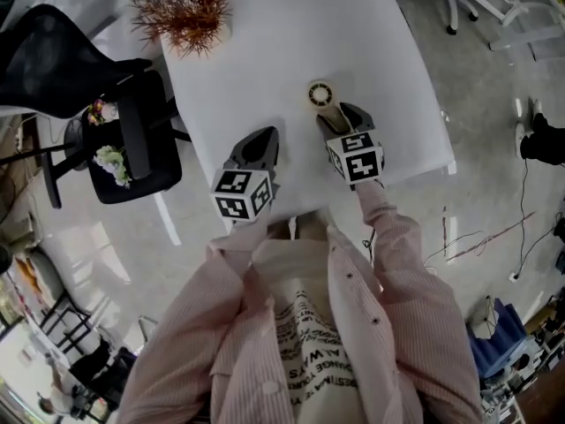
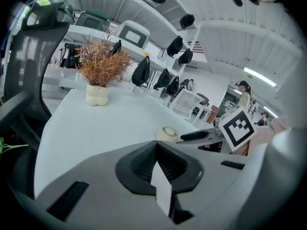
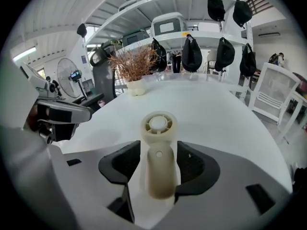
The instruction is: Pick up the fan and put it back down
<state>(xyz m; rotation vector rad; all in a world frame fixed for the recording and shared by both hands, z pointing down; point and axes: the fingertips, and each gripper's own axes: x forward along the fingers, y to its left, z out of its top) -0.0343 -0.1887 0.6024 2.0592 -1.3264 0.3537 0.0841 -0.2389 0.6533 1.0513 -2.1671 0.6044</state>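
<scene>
A small cream hand fan (image 1: 320,95) lies flat on the white table (image 1: 265,51), its round head pointing away from me. In the right gripper view the fan (image 3: 158,147) has its handle between the jaws of my right gripper (image 3: 159,163), with a thin gap on each side, so the pads do not press on it. My right gripper (image 1: 340,115) stands open over the handle. My left gripper (image 1: 260,140) hovers to the left of the fan, apart from it. In the left gripper view my left gripper (image 2: 156,145) has its jaws meeting at the tip, empty, with the fan (image 2: 168,133) beyond it to the right.
A dried reddish plant in a cream vase (image 1: 187,11) stands at the table's far left corner. A black office chair (image 1: 132,140) holding some flowers sits left of the table. The table's near edge (image 1: 388,179) runs just below both grippers. Cables lie on the floor at right.
</scene>
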